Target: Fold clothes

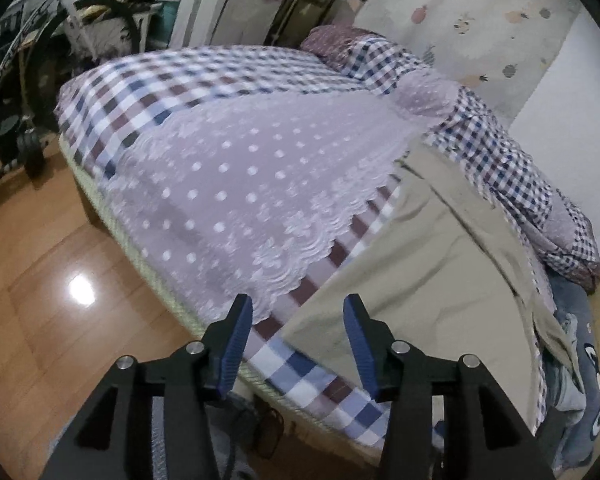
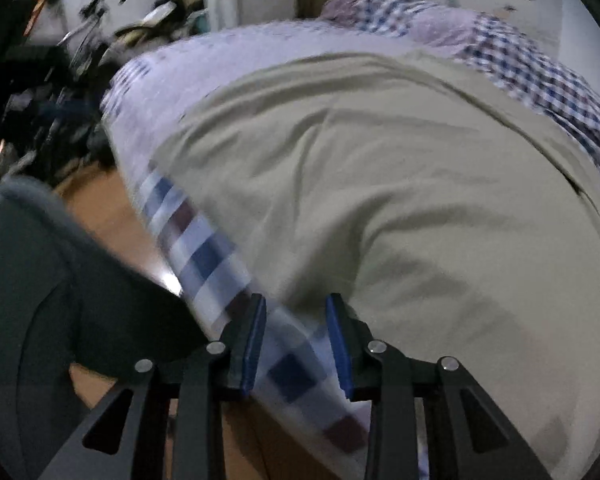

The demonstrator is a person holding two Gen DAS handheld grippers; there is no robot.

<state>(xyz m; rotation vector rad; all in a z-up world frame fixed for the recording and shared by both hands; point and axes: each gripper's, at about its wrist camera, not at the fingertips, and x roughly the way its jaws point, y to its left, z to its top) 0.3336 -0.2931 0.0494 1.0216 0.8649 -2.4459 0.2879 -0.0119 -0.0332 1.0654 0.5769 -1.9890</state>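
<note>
Beige cotton cloth, a plain garment [image 1: 432,264], lies spread flat on the near right part of the bed [image 1: 148,92], over a blue, maroon and white checked cover and beside a lilac dotted lace overlay [image 1: 240,176].

Left wrist view: the left gripper [image 1: 298,320] hangs above the bed edge near the garment's lower corner, jaws apart with nothing between them.

Right wrist view: the right gripper [image 2: 296,320] hangs over the garment's near hem [image 2: 300,300], jaws partly apart, gripping nothing; the frame is motion-blurred.

Judgement: a fold is between grasps. The next move calls for each gripper to descend onto an edge or corner and close before lifting.
</note>
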